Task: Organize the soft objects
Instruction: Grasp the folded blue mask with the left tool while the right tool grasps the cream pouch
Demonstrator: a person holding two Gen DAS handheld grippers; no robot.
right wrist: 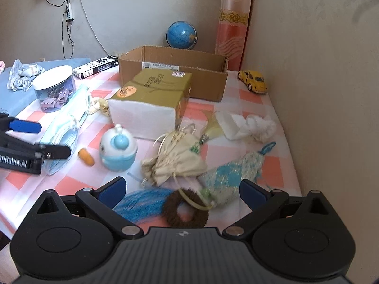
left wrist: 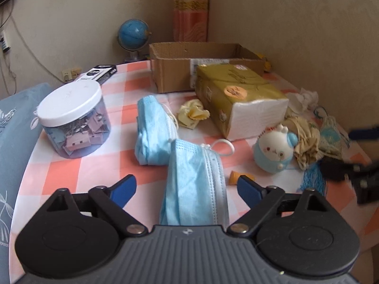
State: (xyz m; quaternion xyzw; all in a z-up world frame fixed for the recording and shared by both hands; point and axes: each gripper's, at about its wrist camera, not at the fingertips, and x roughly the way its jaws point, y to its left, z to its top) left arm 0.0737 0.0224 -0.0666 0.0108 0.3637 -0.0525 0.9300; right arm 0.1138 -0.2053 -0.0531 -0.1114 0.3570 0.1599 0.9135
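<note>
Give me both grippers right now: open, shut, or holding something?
Left gripper: open, jaws wide on either side of a blue face mask, pads not pressing it.
Right gripper: open, holding nothing; a brown hair tie lies between the fingers.

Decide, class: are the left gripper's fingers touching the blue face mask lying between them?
Apart. The left wrist view shows checked cloth on both sides between the fingers and the blue face mask.

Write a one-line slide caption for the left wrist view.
Open left gripper straddling a blue face mask on the checked tablecloth, with a second mask, tissue pack and cardboard box beyond.
</note>
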